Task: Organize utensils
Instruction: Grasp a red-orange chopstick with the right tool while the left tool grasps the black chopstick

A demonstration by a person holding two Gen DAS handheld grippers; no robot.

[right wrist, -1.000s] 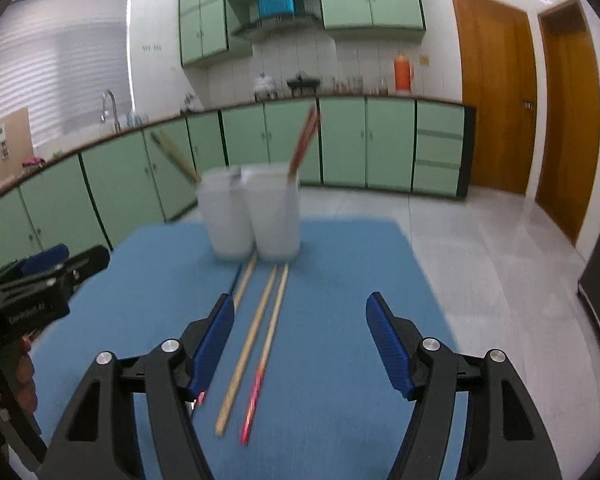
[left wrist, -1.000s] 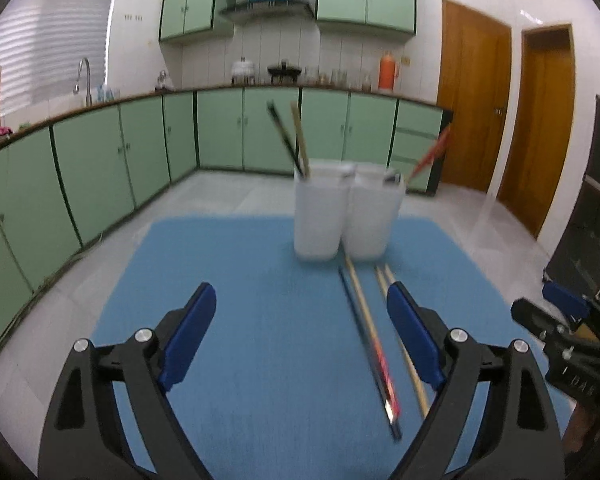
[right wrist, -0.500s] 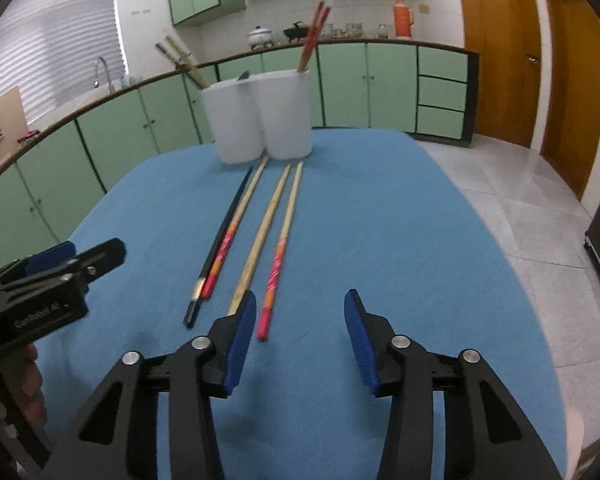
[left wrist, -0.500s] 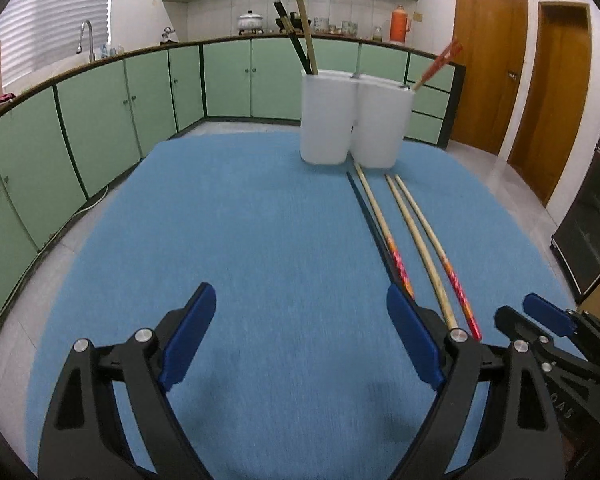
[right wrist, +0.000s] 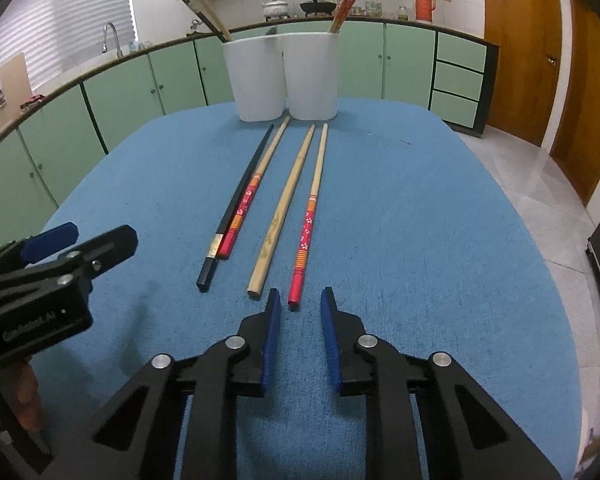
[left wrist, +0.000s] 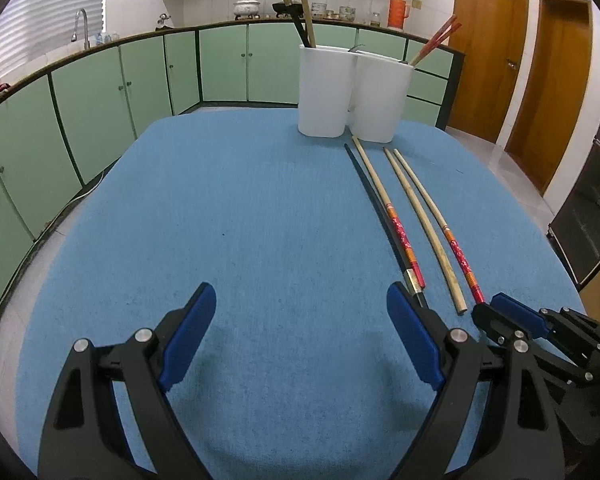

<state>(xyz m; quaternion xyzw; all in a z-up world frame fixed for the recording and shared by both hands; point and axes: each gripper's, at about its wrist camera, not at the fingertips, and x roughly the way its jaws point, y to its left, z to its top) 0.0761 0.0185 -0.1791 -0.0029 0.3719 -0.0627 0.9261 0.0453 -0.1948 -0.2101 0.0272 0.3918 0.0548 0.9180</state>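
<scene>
Nearest, the right gripper (right wrist: 299, 330) hovers with fingers narrowed but empty, lined up just short of the red-handled chopstick (right wrist: 306, 229); the left gripper (left wrist: 301, 330) is spread wide over bare blue mat (left wrist: 240, 220). Beyond lie 4 loose chopsticks — black (right wrist: 236, 206), another red-handled one touching it, plain bamboo (right wrist: 282, 210). Farthest, 2 white holders (right wrist: 281, 78) already hold 4 sticks — roughly half sorted, I judge.
</scene>
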